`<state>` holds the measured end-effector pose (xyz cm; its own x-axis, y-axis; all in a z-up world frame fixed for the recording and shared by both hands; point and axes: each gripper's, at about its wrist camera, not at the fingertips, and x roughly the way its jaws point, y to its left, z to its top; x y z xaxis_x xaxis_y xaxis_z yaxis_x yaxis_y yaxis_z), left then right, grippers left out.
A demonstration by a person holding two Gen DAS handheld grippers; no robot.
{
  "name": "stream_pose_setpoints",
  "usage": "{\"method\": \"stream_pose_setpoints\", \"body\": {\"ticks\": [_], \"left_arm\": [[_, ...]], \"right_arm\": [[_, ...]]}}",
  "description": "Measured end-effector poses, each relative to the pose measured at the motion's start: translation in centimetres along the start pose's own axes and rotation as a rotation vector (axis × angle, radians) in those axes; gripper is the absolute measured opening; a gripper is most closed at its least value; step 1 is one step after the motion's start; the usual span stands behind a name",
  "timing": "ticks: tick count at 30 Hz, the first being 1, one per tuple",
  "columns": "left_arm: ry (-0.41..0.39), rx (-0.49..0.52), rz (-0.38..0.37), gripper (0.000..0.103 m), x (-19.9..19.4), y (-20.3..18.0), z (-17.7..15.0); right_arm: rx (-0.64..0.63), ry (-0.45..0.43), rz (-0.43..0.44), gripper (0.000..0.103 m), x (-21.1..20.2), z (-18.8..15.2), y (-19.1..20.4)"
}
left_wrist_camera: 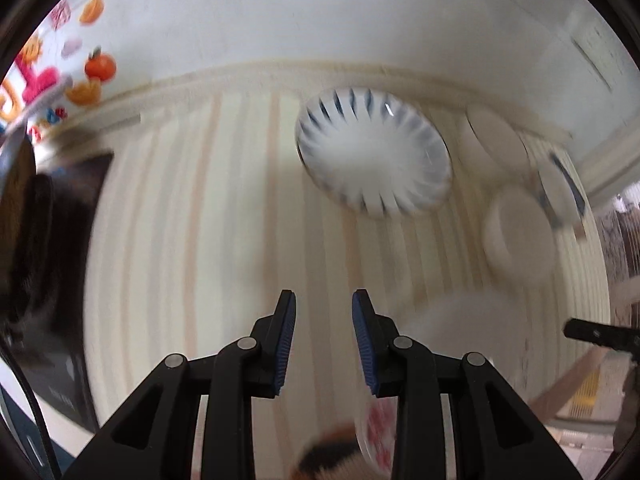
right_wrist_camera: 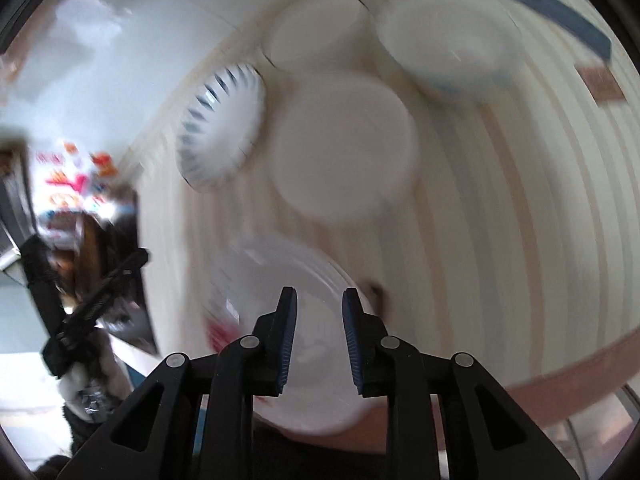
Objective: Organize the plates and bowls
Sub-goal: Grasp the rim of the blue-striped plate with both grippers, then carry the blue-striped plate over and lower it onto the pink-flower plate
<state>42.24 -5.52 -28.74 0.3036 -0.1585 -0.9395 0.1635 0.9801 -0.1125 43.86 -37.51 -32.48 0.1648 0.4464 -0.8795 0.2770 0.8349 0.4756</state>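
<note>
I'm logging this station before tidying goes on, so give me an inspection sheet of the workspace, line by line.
Surface: pale striped table, mostly bare on the near side.
Job's things: blue-striped plate lying flat; plain white plate beside it; another white dish behind; blue-rimmed bowl to the right; near plate with red print under the right hand-held gripper. All blurred.
Clutter: dark flat strip and a small brown piece at the far right.
Grippers: left hand-held gripper open, empty, above bare table; right hand-held gripper open, empty, above the near plate.
Cables: dark cord at the left edge.
Surroundings: white wall; colourful fruit poster.
</note>
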Motion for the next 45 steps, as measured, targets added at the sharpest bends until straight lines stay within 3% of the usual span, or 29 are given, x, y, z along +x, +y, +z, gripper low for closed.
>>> {"method": "stream_pose_setpoints", "body": {"ticks": [3,7,15,19,21,24,36,45], "left_arm": [[0.002,-0.008,0.001,0.028,1.9,1.9,4.8],[0.059,-0.027,-0.044,0.028,6.1,4.1,10.0],[0.150,-0.004,-0.052,0.030,13.0,4.9,14.7],[0.166,0.039,-0.094,0.028,14.4,4.1,15.3],[0.160,0.060,-0.112,0.028,14.7,3.7,15.4],[0.138,0.089,-0.109,0.023,14.6,3.0,15.3],[0.078,0.107,-0.053,0.021,12.5,1.2,14.1],[0.026,0.077,-0.062,0.021,8.1,0.3,11.8]], "right_arm": [[0.002,-0.046,0.043,0.040,1.1,4.0,2.9],[0.021,-0.081,-0.003,0.040,4.6,8.9,5.3],[0.075,-0.051,-0.076,0.040,11.9,13.9,6.4],[0.025,-0.082,-0.152,0.030,13.7,15.0,7.1],[0.016,-0.078,-0.148,0.019,14.2,15.2,7.4],[-0.007,-0.081,-0.173,0.016,14.6,15.1,7.7],[-0.066,-0.097,-0.168,0.013,14.0,14.8,8.1],[-0.125,-0.131,-0.132,0.013,10.3,12.8,8.6]]}}
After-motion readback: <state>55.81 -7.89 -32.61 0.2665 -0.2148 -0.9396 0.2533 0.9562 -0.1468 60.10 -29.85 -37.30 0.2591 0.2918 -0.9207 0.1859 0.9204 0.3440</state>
